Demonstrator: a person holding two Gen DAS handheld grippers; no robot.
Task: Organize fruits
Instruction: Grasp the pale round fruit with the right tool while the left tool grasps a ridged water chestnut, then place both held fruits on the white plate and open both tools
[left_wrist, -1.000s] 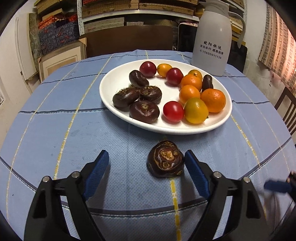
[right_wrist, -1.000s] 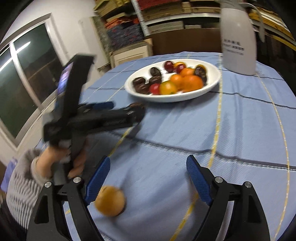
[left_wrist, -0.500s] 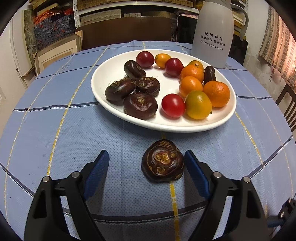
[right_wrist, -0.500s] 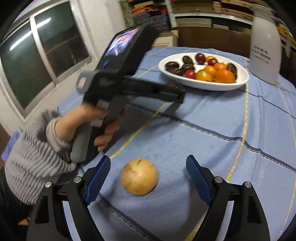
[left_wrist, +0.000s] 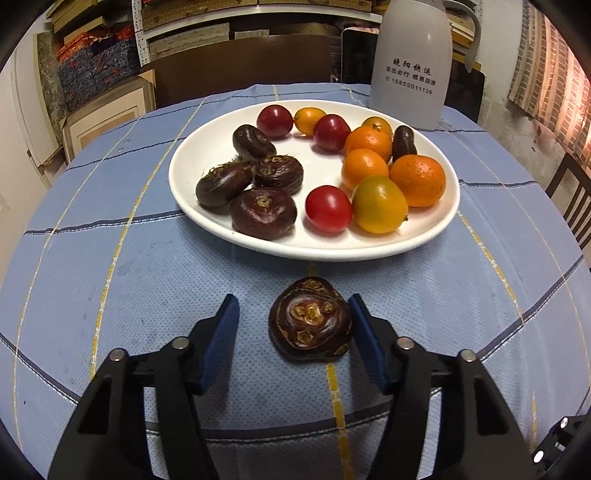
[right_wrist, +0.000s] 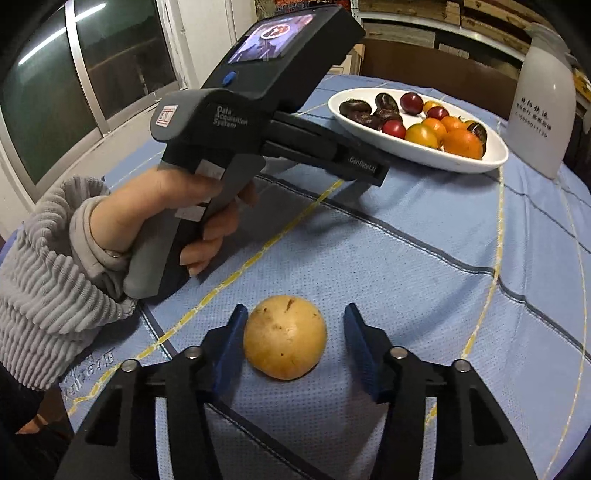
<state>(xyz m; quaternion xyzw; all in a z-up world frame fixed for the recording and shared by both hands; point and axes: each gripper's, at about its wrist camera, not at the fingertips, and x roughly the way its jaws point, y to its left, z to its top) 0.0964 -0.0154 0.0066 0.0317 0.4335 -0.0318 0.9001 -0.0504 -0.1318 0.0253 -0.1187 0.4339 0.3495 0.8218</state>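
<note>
A dark brown water chestnut (left_wrist: 310, 319) lies on the blue tablecloth just in front of the white plate (left_wrist: 192, 155). My left gripper (left_wrist: 291, 325) is open around it, its right pad touching or nearly touching it. The plate holds several water chestnuts (left_wrist: 263, 212), cherry tomatoes (left_wrist: 328, 208) and oranges (left_wrist: 417, 180). In the right wrist view a round yellow-tan fruit (right_wrist: 285, 337) lies on the cloth between the open jaws of my right gripper (right_wrist: 293, 338), close to the left pad. The plate also shows in the right wrist view (right_wrist: 417, 151) at the far right.
A white thermos jug (left_wrist: 410, 62) stands behind the plate; it also shows in the right wrist view (right_wrist: 543, 99). The person's left hand and the left gripper's body (right_wrist: 236, 122) sit left of the yellow fruit. A chair (left_wrist: 570, 199) stands at the right table edge.
My left gripper moved forward and its jaws narrowed around the water chestnut. My right gripper swung left and forward, bringing the yellow fruit between its jaws, which have narrowed.
</note>
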